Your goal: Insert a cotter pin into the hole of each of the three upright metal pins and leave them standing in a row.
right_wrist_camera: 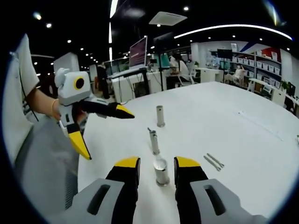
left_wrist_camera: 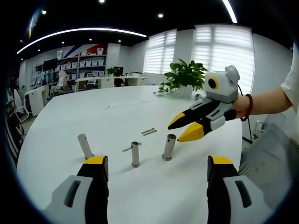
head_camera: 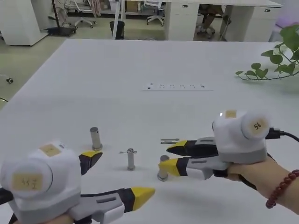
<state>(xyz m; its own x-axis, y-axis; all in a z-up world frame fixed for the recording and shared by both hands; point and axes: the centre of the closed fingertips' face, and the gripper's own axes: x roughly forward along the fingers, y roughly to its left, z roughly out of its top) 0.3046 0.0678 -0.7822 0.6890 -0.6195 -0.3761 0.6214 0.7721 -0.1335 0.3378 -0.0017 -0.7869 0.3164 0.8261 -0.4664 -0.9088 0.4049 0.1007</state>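
- The right gripper [right_wrist_camera: 156,162] is only a little open. Its two yellow-tipped jaws stand on either side of the first metal pin [right_wrist_camera: 161,171], which is upright on the white table [right_wrist_camera: 233,126].
- In the right gripper view a thin gap shows on each side of this pin, so the jaws seem to be around it and not pressing on it.
- Straight ahead of these jaws, near, stands the second metal pin [right_wrist_camera: 153,142], also upright. A cotter pin [right_wrist_camera: 149,130] sits through its top.
- Further ahead on the same line stands the third metal pin [right_wrist_camera: 160,115], upright.
- Two loose cotter pins [right_wrist_camera: 213,162] lie flat on the table, side by side, near the right gripper and to the right of its jaws.
- The left gripper [left_wrist_camera: 158,161] is wide open and has hold of nothing.
- Ahead of the left gripper the three pins stand in a row across its view. The third pin is just beyond its left jaw, and the second pin is ahead between the two jaws.
- The right gripper is ahead of the left gripper and to its right, apart from it.
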